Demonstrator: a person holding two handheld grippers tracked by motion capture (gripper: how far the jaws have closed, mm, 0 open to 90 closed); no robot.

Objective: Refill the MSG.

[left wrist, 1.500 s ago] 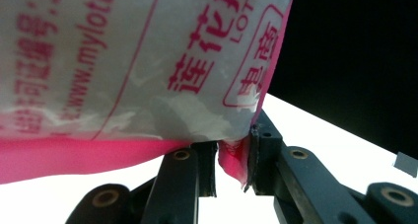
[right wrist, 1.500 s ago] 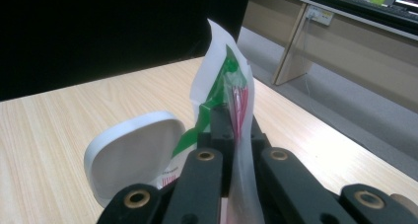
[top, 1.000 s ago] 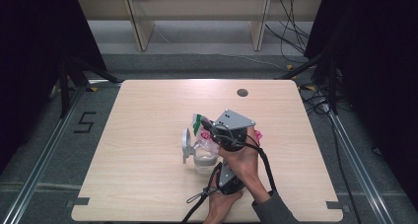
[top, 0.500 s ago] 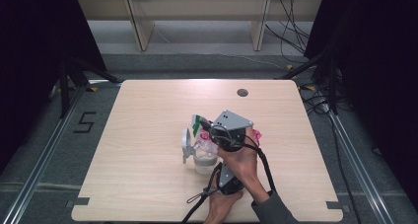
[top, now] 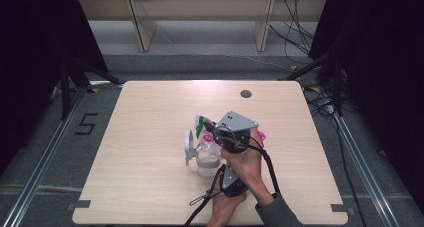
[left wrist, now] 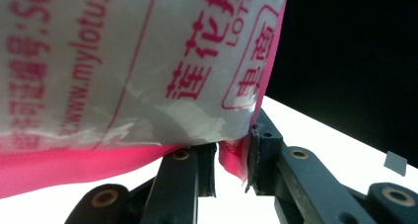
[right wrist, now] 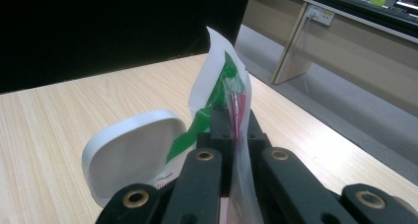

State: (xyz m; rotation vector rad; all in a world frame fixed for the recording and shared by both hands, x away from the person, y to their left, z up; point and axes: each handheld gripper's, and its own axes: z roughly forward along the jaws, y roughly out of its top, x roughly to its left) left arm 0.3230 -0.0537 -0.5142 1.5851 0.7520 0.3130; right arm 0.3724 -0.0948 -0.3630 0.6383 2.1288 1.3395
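A white plastic bag [left wrist: 123, 61] with red print and a pink edge hangs between my two grippers. My left gripper [left wrist: 231, 157] is shut on its pink lower corner [left wrist: 234, 160]. My right gripper [right wrist: 235, 120], with the grey plate [top: 237, 123] on top, is shut on the bag's top edge [right wrist: 222, 81], which is white and green. In the high view the bag [top: 202, 124] sits just above a clear jar [top: 206, 162] whose white flip lid [top: 189, 146] stands open at its left. The lid [right wrist: 133, 155] is also close by in the right gripper view.
The wooden table [top: 150, 117] has a small round hole [top: 245, 93] near its far edge. Both hands come in over the front edge, with black cables [top: 200, 204] trailing from the grippers. Grey floor and shelving legs lie beyond the table.
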